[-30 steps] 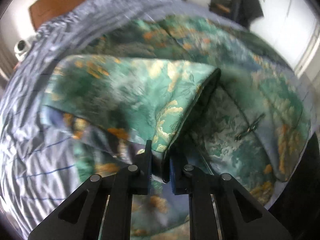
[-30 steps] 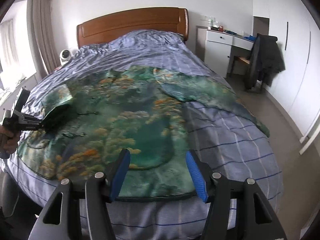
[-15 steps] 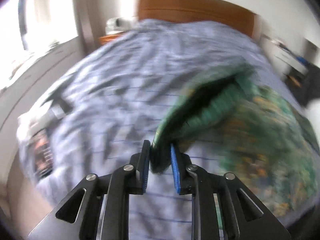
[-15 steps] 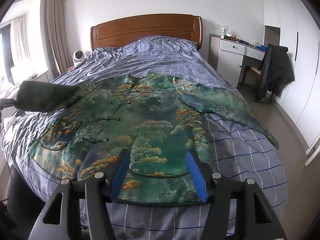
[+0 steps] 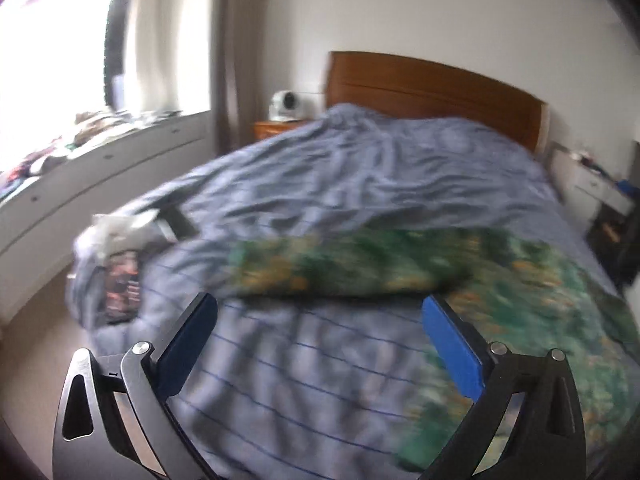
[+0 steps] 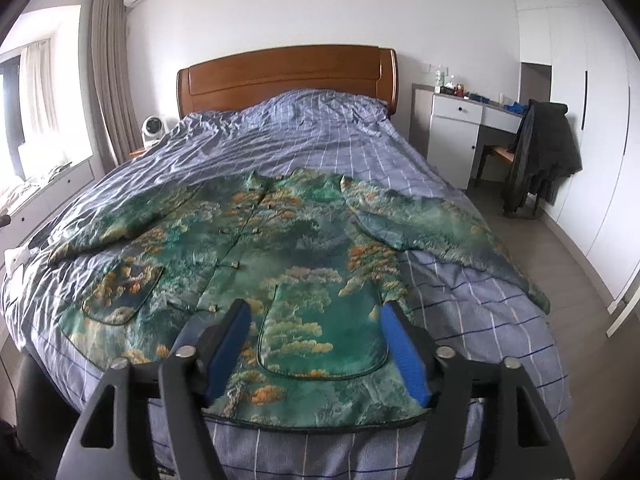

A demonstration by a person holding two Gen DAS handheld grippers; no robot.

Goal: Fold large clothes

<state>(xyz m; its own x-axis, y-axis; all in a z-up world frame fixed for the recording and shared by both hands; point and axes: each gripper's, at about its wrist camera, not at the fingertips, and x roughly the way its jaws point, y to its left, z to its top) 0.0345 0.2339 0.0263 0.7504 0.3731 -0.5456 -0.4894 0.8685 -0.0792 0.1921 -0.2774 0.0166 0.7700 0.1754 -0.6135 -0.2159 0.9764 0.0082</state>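
Right wrist view: green jacket spread flat on bed; right hand-held gripper above hem, opening, empty. Left hand-held gripper beside jacket sleeve, opening, empty.

— What can't you make out?
— The green jacket smears into blur in the left wrist view — the dark packet at the bed's edge too.

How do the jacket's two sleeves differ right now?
In the right wrist view the left sleeve lies wholly on the bed; the right sleeve runs further, its end over the bed's edge. The right sleeve shows plainer lining near the shoulder. Both are spread out, unfolded, same green print.
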